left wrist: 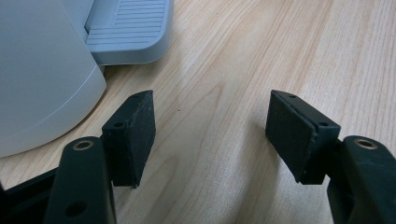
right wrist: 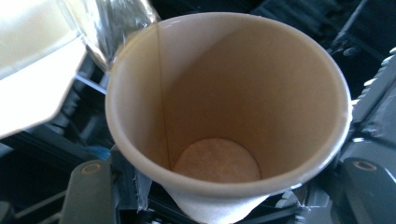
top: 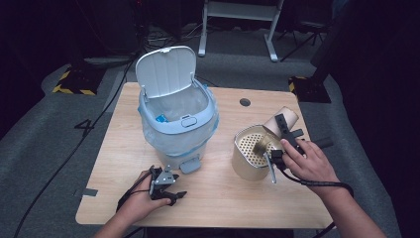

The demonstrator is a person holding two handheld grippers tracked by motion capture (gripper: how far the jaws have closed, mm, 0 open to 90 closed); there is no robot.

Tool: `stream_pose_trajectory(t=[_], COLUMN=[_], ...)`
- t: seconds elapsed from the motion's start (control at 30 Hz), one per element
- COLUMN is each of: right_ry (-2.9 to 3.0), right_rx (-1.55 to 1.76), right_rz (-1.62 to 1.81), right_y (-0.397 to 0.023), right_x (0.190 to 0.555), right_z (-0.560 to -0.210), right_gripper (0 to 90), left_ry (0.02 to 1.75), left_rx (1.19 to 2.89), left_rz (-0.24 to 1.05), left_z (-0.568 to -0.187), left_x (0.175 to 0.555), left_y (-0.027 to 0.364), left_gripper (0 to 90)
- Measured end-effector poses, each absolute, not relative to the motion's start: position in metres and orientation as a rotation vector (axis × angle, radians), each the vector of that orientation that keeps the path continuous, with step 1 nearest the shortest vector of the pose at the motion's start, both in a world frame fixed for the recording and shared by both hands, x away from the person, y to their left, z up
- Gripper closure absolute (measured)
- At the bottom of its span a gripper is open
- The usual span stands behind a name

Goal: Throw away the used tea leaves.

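A brown paper cup (top: 289, 115) is tipped on its side at the table's right, and my right gripper (top: 288, 128) is shut on it. In the right gripper view the cup (right wrist: 224, 93) is empty and sits between the two jaws of my right gripper (right wrist: 224, 196). Just left of it stands a gold perforated metal container (top: 247, 166) with a metal handle (top: 270, 168). A pale grey pedal bin (top: 176, 124) with its lid (top: 166, 69) raised stands mid-table. My left gripper (top: 177, 197) rests open on the wood in front of the bin, with nothing between the jaws of my left gripper (left wrist: 210, 135).
The bin holds a clear liner (right wrist: 116, 23) and a small blue item (top: 160, 118). Its pedal (left wrist: 128, 28) and base (left wrist: 37, 84) lie just beyond my left gripper. A cable hole (top: 244, 102) marks the table (top: 218, 198) at the back. Dark stands and cables surround the table.
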State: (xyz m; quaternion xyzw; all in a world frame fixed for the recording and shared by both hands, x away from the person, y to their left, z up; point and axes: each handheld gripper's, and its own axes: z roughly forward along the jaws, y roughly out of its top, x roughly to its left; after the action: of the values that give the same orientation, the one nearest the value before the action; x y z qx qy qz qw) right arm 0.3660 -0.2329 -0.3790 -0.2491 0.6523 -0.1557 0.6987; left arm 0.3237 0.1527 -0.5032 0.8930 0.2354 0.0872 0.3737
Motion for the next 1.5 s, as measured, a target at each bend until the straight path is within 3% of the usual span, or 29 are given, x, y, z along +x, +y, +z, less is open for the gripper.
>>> stream_pose_trajectory(t=[1.23,1.5], right_ry=[1.331,1.513], right_rx=[-0.686,-0.544], right_rz=[-0.516,-0.326], right_y=[-0.2285,-0.2349], right_x=[0.3621,0.369], right_z=[-0.3886,-0.3817], right_gripper=[34.3,33.3], left_ry=[0.603,0.603], left_rx=[2.287,2.287], left_rz=[0.223,0.223], left_z=[-0.5032,-0.5032], left_x=[0.3238,0.3237], left_y=[0.1527,0.1527], left_gripper=[33.6,33.6])
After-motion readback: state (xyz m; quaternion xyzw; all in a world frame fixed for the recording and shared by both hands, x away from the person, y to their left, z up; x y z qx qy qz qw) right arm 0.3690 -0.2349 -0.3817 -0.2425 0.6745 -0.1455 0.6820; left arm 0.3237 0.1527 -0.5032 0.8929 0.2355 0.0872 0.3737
